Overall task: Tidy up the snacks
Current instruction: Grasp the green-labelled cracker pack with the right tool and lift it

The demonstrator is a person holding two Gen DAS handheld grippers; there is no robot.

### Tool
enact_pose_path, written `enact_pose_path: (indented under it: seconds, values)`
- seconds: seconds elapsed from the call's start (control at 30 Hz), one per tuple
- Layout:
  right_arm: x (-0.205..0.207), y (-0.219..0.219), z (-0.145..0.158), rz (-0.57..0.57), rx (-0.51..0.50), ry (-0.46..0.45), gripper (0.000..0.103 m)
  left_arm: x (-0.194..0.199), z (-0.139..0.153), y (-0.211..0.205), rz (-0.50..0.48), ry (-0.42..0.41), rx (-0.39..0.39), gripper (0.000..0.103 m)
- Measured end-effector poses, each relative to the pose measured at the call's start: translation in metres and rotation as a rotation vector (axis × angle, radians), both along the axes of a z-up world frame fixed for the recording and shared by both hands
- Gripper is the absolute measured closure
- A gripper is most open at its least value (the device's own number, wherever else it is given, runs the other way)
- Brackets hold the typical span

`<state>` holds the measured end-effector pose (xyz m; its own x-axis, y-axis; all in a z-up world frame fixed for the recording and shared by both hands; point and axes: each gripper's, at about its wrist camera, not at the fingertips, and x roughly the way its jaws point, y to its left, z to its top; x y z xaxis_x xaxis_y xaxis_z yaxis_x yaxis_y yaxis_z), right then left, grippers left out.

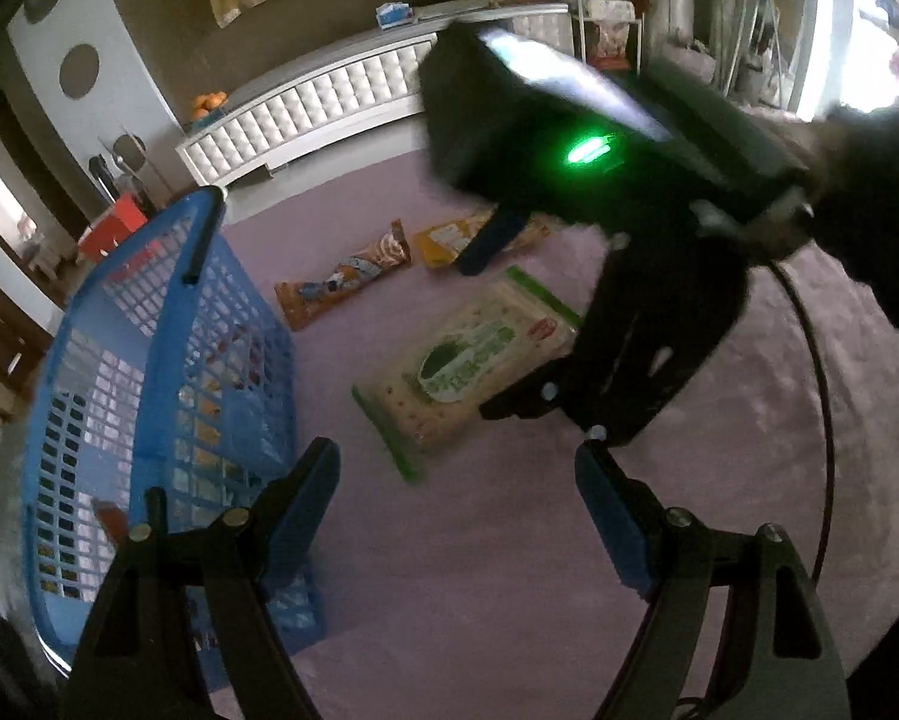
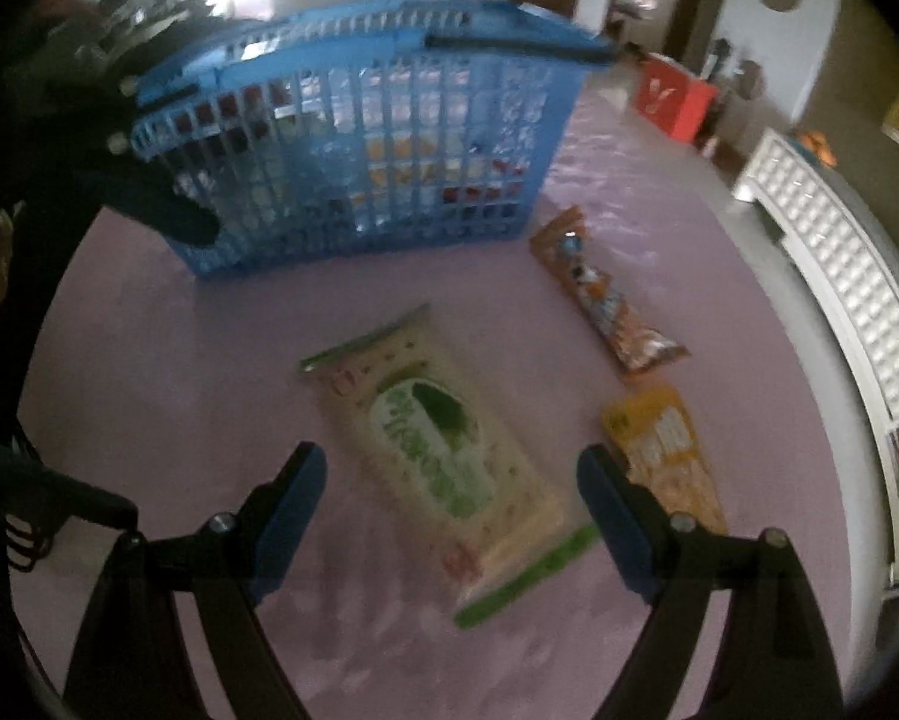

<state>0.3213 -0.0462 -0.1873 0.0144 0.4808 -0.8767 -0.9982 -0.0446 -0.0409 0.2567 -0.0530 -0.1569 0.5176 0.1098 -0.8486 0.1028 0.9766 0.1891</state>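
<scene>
A pale purple bedspread (image 2: 425,630), soft and faintly rippled, fills the middle and lower part of both views. Along its far edge runs one white tufted, quilted headboard or bench (image 1: 329,102), curving across the upper middle of the left wrist view and down the right edge of the right wrist view.

One blue plastic basket (image 2: 389,180) with lattice walls and a dark handle bar sits in the upper middle of the right wrist view; in the left wrist view it takes the left side. Packets show dimly through its grid, too blurred to count.

Three snack packets lie flat on the spread outside the basket, none touching another. The largest, a cream rectangular cracker pack with green sealed ends (image 2: 443,462), lies centre frame. A long orange wrapper (image 2: 605,300) lies to its upper right, near the basket's corner. A yellow-orange pouch (image 2: 665,450) sits at right, just beside the right claw's finger.

The right gripper (image 2: 449,516) hangs over the cracker pack, jaws spread wide, nothing between them. The left gripper (image 1: 455,516) at lower frame is likewise spread and holds nothing, with bare bedspread between its blue pads and the basket wall close beside its left finger.
</scene>
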Motion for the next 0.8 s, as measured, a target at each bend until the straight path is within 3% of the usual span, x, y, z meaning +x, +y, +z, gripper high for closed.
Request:
enact_pose_path:
  seconds: [0.13, 0.23, 0.33, 0.57, 0.8]
  values:
    - [-0.003, 0.012, -0.018, 0.078, -0.059, 0.004, 0.015, 0.006, -0.007, 0.007, 0.03, 0.035, -0.031, 0.024]
    - [-0.003, 0.007, -0.016, 0.058, -0.017, 0.023, 0.03, 0.008, -0.011, 0.009, 0.043, 0.05, -0.042, 0.024]
    - [-0.011, -0.006, -0.014, 0.032, 0.005, -0.006, 0.033, 0.009, -0.012, 0.009, 0.054, 0.048, -0.03, 0.024]
    - [-0.019, -0.056, -0.001, -0.139, 0.021, -0.049, 0.034, 0.009, -0.01, 0.006, 0.092, 0.036, -0.07, 0.024]
    - [-0.014, -0.098, 0.028, -0.318, 0.056, -0.087, 0.034, 0.017, 0.011, -0.011, 0.049, -0.01, -0.052, 0.024]
